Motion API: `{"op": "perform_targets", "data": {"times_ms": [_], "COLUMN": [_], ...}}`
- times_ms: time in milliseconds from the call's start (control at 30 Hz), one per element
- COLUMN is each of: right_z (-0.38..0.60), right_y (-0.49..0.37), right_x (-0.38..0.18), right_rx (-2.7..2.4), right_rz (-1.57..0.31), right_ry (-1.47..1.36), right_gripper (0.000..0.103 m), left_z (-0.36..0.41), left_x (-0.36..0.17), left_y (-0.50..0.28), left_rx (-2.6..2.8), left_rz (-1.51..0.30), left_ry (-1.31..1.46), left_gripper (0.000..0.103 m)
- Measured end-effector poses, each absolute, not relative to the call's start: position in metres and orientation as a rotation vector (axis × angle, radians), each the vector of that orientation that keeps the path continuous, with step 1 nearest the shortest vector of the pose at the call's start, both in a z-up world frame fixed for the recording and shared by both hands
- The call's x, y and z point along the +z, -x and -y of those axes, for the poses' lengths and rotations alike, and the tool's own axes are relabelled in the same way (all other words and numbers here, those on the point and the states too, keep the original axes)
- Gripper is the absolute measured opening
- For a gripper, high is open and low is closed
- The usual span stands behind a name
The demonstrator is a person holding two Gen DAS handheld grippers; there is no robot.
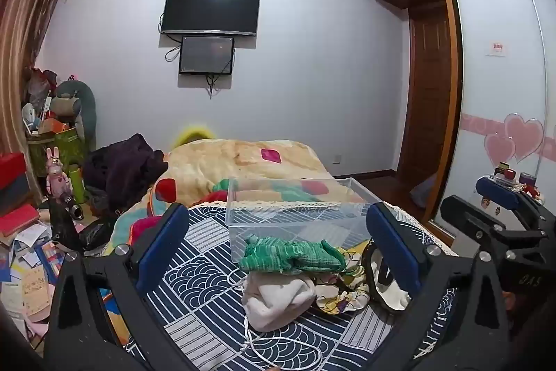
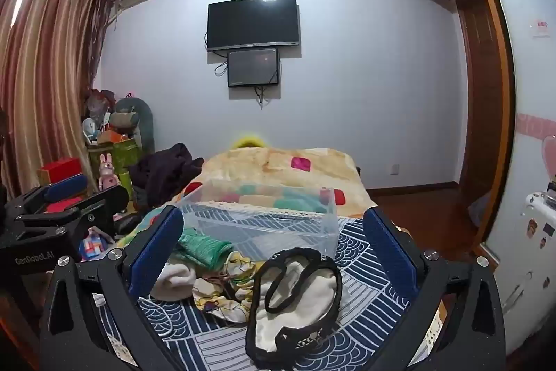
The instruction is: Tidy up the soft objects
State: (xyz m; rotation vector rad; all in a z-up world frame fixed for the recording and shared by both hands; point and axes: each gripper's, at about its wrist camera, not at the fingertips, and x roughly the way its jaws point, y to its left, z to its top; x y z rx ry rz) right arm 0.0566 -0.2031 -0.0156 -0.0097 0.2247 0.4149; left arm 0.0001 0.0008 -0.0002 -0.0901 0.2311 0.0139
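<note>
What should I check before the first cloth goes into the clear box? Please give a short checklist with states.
1. Left claw open, holding nothing: ok.
2. Right claw open, holding nothing: ok.
3. Clear box upright, no lid on it: ok.
4. Box has room: ok, no cloth inside.
5. Green knit cloth on top of the pile, reachable: ok.
6. White cord free of the pile: cannot tell.

The box [image 1: 264, 214] was clear, glossy plastic; the green cloth [image 1: 292, 254] looked knitted and rough; the white garment [image 2: 299, 294] seemed soft cotton, trimmed with black lace.
</note>
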Motion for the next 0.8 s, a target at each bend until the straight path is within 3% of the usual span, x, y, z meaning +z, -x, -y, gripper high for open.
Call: {"op": "perform_targets", "data": {"times_ms": [800], "right_z": [0.217], "right_y": [-0.054], "right_x": [-0.011], "right_rx": [0.411], "right_rz": [-0.21], "right_ry": [-0.055], "right_gripper": [0.103], "left_z": [0.003], "left_x": [0.009], "left_y": [0.007], "left_rx": [0.01], "left_rz": [-0.215], "left_ry": [0.056], "left_gripper": [0.103]}}
